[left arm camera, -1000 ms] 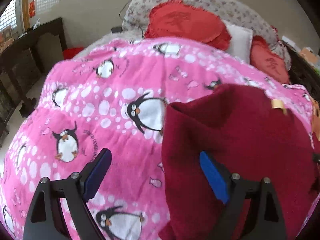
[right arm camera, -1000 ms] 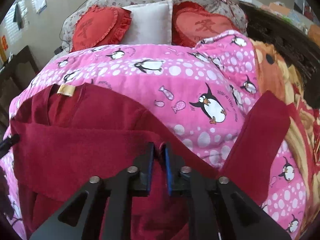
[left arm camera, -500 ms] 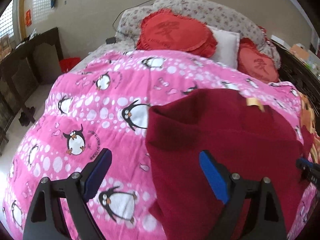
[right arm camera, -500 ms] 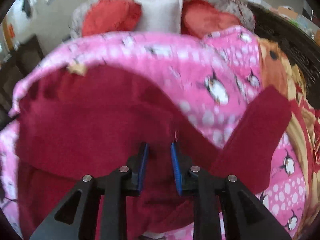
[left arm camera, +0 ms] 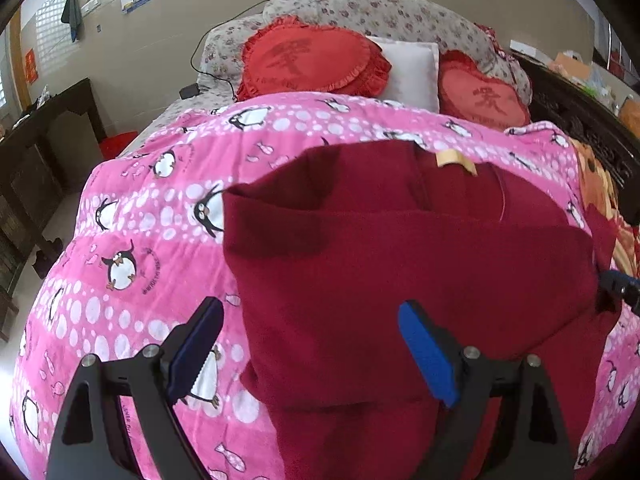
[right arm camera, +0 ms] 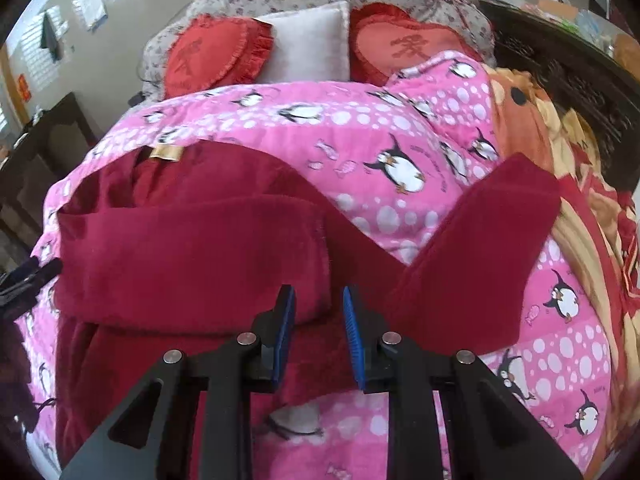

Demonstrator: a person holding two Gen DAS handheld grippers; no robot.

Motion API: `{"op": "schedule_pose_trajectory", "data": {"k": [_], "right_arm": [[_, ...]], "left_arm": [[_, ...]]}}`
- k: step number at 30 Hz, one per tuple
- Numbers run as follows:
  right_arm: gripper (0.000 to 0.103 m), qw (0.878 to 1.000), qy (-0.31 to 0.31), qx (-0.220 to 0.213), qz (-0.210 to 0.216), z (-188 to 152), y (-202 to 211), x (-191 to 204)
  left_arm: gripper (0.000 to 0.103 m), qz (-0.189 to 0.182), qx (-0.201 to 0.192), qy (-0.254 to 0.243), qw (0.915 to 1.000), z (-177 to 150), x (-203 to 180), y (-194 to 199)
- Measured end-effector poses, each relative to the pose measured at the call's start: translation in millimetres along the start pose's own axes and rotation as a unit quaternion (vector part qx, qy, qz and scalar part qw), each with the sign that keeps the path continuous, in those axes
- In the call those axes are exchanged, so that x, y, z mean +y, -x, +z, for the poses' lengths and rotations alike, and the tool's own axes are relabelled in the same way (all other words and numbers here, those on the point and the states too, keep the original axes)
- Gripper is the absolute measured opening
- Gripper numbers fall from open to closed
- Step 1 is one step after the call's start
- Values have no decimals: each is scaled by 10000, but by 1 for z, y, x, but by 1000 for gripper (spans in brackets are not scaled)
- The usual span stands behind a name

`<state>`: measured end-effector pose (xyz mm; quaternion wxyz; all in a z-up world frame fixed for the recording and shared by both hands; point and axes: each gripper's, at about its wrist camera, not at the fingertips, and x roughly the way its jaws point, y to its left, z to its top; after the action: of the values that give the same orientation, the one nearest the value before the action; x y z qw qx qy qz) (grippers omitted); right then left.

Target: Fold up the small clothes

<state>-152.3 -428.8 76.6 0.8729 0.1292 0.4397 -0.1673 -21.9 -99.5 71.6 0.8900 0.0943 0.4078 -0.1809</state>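
Observation:
A dark red garment [left arm camera: 400,256] lies on the pink penguin blanket [left arm camera: 152,216], its left sleeve folded across the body; it also shows in the right wrist view [right arm camera: 192,248]. A tan neck label [left arm camera: 454,159] marks the far end. The right sleeve [right arm camera: 480,248] lies spread out to the right. My left gripper [left arm camera: 310,344] is wide open and empty above the garment's left edge. My right gripper [right arm camera: 318,316] is partly open and empty, just above the end of the folded sleeve.
Two red heart cushions [left arm camera: 312,60] and a white pillow [right arm camera: 308,48] lie at the head of the bed. An orange and red blanket [right arm camera: 580,184] lies on the right. Dark wooden furniture [left arm camera: 36,152] stands to the left of the bed.
My right gripper opened and let go of the sleeve, which now lies across the garment. Both grippers pulled back and up from the garment.

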Motion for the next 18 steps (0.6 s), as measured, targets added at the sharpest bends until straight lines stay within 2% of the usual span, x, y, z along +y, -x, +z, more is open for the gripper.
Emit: {"op": "schedule_pose_trajectory", "data": {"k": [7,18], "right_arm": [[0,9998,141,13,136,7,-16,24],[1,9997,219,83,-100,17,-47,36]], "left_arm": [[92,52,201,-62,9998,-4,-3,-20],[93,23,516,76,9986,-6,2,-49]]}}
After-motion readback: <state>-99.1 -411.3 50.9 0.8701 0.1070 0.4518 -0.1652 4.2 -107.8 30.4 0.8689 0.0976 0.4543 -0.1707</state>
